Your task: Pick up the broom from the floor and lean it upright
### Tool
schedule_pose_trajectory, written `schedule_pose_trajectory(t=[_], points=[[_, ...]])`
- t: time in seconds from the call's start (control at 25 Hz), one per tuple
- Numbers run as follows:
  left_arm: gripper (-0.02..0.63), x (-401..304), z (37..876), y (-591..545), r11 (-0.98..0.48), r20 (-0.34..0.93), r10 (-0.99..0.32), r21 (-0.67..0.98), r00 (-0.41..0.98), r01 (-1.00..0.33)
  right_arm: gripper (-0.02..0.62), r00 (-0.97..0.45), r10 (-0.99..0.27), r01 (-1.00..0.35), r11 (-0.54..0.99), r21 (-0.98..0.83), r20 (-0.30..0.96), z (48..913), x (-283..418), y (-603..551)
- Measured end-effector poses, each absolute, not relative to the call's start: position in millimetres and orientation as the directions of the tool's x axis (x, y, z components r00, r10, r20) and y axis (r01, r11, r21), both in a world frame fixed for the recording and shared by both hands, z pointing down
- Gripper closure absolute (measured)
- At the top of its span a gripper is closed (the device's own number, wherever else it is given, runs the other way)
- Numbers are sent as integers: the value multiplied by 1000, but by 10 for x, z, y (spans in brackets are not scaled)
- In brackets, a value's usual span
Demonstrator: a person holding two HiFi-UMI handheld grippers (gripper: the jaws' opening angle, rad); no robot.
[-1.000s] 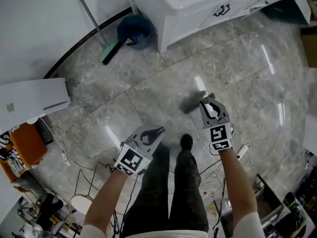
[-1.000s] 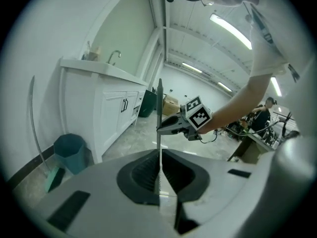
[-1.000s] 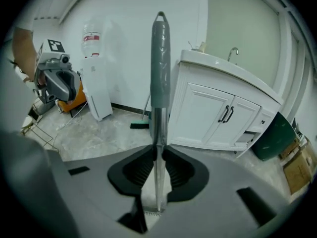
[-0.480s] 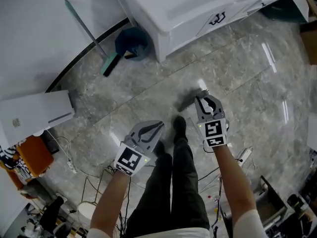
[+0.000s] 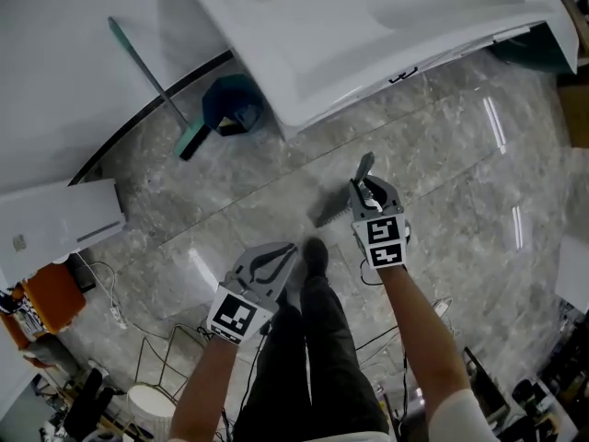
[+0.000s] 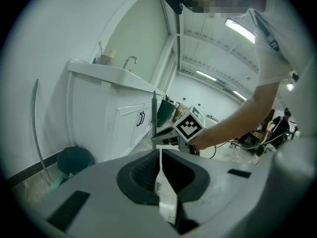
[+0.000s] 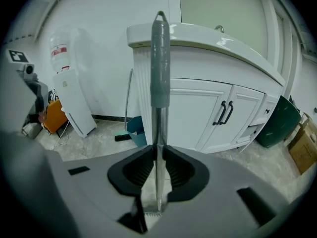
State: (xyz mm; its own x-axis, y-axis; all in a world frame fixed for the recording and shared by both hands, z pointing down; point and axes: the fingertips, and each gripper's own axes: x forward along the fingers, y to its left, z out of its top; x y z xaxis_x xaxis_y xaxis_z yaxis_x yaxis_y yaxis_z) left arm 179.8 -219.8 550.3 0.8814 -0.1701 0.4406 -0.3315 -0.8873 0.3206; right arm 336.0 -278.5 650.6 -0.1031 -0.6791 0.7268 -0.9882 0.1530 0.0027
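Right tool (image 7: 158, 157) clamped on broom handle (image 7: 159, 73), left tool (image 6: 161, 158) closed and empty, teal bin (image 5: 230, 105), contents unclear

Sink cabinet (image 5: 368, 35) runs across the far side, ahead of u. Bucket (image 5: 230, 104) sits on the floor (image 5: 442, 155) just left of cabinet's corner; a 2nd long-handled tool (image 5: 147, 67) leans on the wall further left, head down beside bucket. Flat panel (image 5: 55, 219) at ur far left, cables (image 5: 156, 348) nearer ur feet. Bin (image 5: 543, 49) & box (image 5: 576, 109) far right. Broom handle (image 5: 365, 167) stands btwn jaws of ur right gripper (image 5: 365, 190), ahead-right of left gripper (image 5: 290, 249); ur shoe (image 5: 315, 251) btwn the two.
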Motion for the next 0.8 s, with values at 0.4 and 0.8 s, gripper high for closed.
schedule_pose_trajectory(t=[0.4, 0.8], points=[[591, 2210, 5333, -2682, -853, 402, -204, 374, 892, -364, 514, -205, -649, -971, 231, -67, 732, 6812, 3345, -3389], [591, 2227, 5347, -2928, -835, 401, -248, 372, 882, -404, 506, -266, -637, -944, 326, -60, 724, 6945, 3195, -3676]])
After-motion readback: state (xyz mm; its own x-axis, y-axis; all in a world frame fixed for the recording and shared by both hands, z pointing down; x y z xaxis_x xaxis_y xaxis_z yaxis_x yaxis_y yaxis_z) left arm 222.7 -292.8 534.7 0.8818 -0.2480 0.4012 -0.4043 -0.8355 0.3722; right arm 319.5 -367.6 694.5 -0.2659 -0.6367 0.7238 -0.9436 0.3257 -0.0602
